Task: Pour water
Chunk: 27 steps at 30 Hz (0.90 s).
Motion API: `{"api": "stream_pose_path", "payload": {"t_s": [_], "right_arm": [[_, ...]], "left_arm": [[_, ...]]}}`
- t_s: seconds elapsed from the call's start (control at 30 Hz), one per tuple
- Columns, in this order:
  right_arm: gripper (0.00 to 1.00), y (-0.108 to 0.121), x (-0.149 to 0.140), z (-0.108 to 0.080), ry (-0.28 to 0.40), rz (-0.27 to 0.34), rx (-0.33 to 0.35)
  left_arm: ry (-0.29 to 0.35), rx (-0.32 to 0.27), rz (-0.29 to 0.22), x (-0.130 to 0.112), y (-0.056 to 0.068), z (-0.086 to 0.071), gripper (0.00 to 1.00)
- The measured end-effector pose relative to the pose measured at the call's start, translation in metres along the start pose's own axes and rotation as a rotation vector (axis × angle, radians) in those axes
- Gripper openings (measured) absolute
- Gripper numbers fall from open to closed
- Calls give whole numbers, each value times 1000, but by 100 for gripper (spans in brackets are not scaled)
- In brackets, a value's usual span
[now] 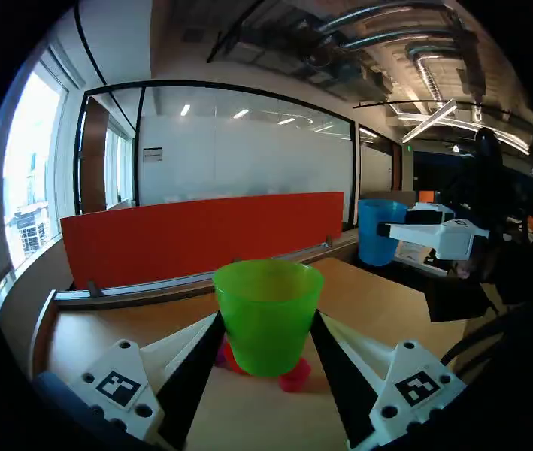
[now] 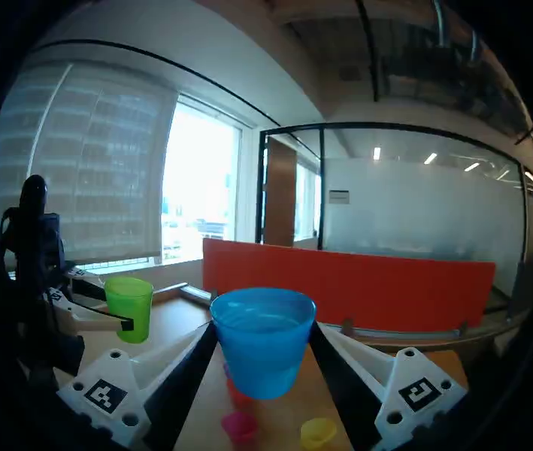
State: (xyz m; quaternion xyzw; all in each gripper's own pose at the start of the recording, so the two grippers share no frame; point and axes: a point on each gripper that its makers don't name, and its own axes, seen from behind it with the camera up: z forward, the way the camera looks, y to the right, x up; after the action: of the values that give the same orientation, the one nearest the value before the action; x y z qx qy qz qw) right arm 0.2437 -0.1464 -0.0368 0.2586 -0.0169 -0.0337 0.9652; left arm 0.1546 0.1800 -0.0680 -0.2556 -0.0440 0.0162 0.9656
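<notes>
In the left gripper view, the left claw (image 1: 268, 331) is clamped on a green cup (image 1: 268, 316). One finger presses each side of the cup, which stands upright and level. Its wall is too cloudy to tell whether anything is inside. Just under and behind its base, small pink cups (image 1: 295, 376) sit on the wooden counter (image 1: 101, 331).

In the right gripper view, the right claw (image 2: 262, 334) grips a blue cup (image 2: 263, 342) the same way, with both fingers tight against its sides and the rim level. A faint line below the rim looks like a water surface, though the tinted plastic makes that hard to confirm. Below the blue cup, a red cup (image 2: 237, 391), a pink cup (image 2: 240, 427) and a yellow cup (image 2: 317, 432) rest on the counter.

Farther off, each view shows the other claw. The left gripper view has the blue cup to the right, upright in the right claw. The right gripper view has the green cup to the left, upright in the left claw. The two cups are well apart, and neither is tipped toward the other.

Behind the counter runs an orange partition (image 1: 191, 233). Beyond it stands a glass wall (image 1: 251, 150), and bright windows (image 2: 198, 188) are off to the side.
</notes>
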Motion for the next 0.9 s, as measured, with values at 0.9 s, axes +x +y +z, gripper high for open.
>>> {"api": "stream_pose_path", "payload": {"t_s": [0.9], "right_arm": [[90,-21,-3,18,-54,-162,126]], "left_arm": [[-7,-72,23,-16,7,10,80]]}}
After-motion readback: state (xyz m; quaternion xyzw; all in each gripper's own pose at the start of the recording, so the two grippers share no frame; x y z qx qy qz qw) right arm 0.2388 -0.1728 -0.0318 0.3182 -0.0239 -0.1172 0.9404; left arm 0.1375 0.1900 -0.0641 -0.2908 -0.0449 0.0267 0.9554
